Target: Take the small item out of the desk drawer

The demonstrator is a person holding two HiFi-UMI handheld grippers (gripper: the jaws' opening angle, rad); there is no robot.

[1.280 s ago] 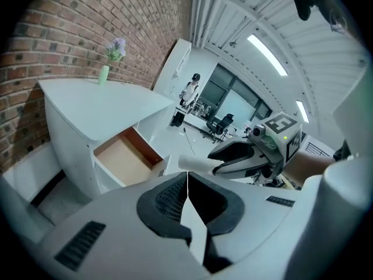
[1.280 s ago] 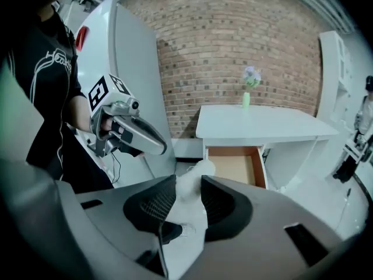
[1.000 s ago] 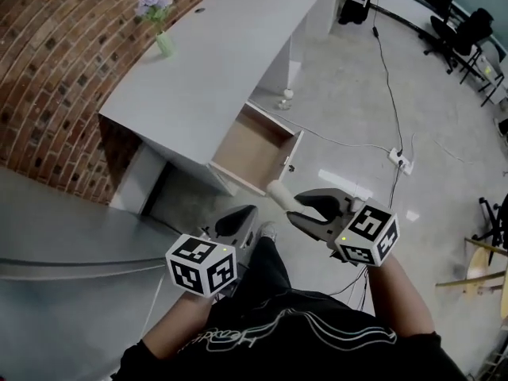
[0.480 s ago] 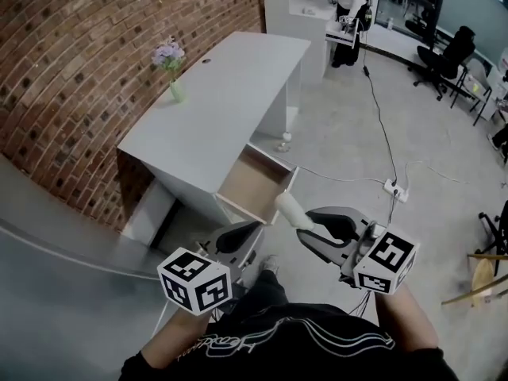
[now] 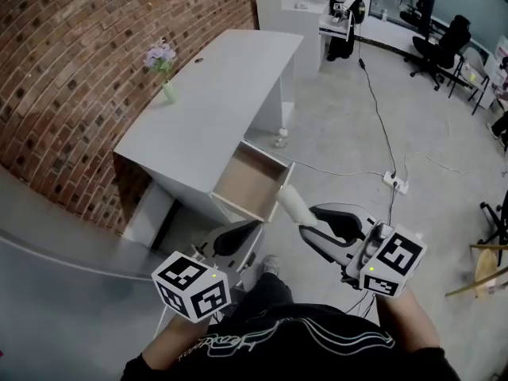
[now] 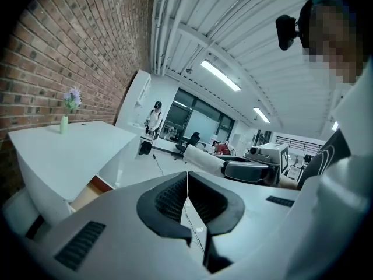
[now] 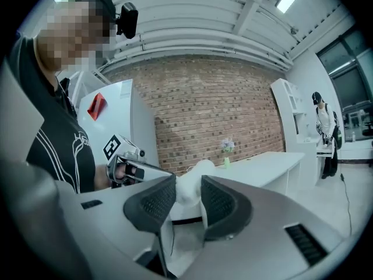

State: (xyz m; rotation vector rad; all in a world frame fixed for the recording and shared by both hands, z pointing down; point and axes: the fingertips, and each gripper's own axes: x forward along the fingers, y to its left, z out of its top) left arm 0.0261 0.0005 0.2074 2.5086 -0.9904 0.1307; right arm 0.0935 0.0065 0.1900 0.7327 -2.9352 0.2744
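The right claw is seen pinching a small white item, with the ribbed black pads pressed against both of its sides. The item is shown as a smooth, matte, sausage-shaped piece with a rounded end. In the head view the item is held by one end in the right claw and is pointed out beyond the tips. It is held up in the air, outside the drawer and close to the drawer's front corner.

The left claw is seen pressed together, its two ridged pads meeting along a thin line with nothing caught between them. In the head view the left claw is held low and near the body, just to the left of the right one and apart from the drawer.

Further out, the drawer is seen pulled open from the desk. Its box is boxy and shallow, with a pale brown wooden bottom and a flat white front. The desk is shown as a long, plain white slab with a smooth top, set against a rough red brick wall. A small pale green vase with lilac flowers is stood on the desktop near the wall. On the grey polished floor beyond, a white power strip is seen on a thin cable.
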